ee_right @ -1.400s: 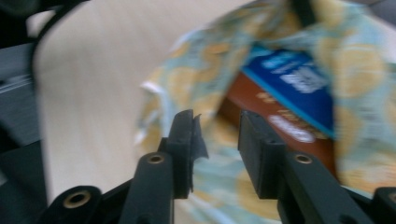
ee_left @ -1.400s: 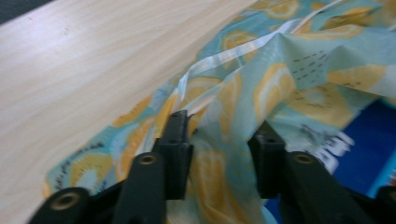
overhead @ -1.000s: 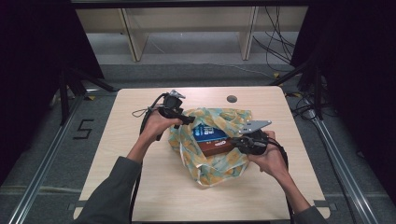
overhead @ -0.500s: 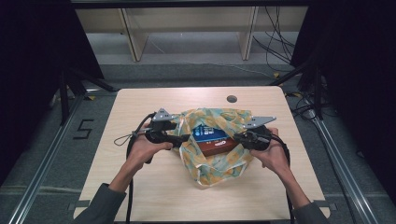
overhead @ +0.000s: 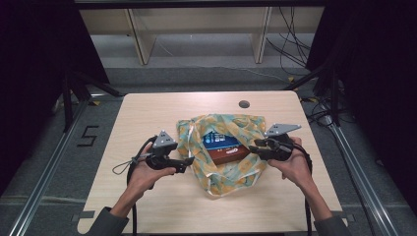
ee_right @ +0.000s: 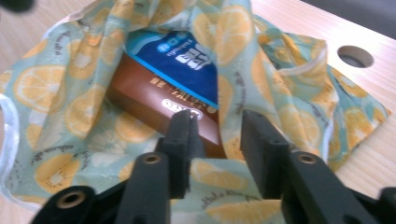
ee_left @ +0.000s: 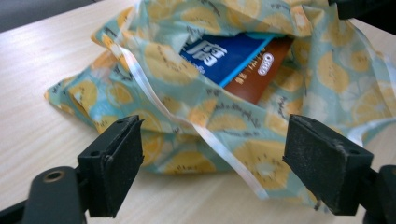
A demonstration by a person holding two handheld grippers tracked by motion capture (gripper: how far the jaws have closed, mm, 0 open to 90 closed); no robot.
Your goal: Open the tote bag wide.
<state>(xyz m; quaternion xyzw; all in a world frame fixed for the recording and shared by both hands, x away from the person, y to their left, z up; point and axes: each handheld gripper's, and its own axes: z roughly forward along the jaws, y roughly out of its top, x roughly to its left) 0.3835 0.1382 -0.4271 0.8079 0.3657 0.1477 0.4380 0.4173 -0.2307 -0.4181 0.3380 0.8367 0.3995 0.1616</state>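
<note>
A lemon-print drawstring bag [overhead: 236,169] lies open on the table's middle. Inside it a blue packet [overhead: 219,140] rests on a brown box [overhead: 228,154]. My left gripper [overhead: 189,162] is at the bag's left side, level with the table, and its jaws have just been opening. They stand wide apart with nothing pinched, and the bag [ee_left: 261,154] and its white ribbon [ee_left: 159,107] lie ahead of them. My right gripper [overhead: 253,146] is at the bag's right edge. Its jaws [ee_right: 220,140] have just been opening and stand apart over the bag's rim, in front of the brown box [ee_right: 154,100].
The light wooden table [overhead: 147,113] has a round cable hole [overhead: 244,104] near its far edge. A wooden shelf [overhead: 196,29] and loose cables stand on the floor beyond. Metal rails run along both sides, and a "5" mark [overhead: 87,136] is on the floor at the left.
My left hand has come from the bag's far left corner toward the near edge, and now lies lower beside the bag's left side. The right hand has stayed at the bag's right edge.
</note>
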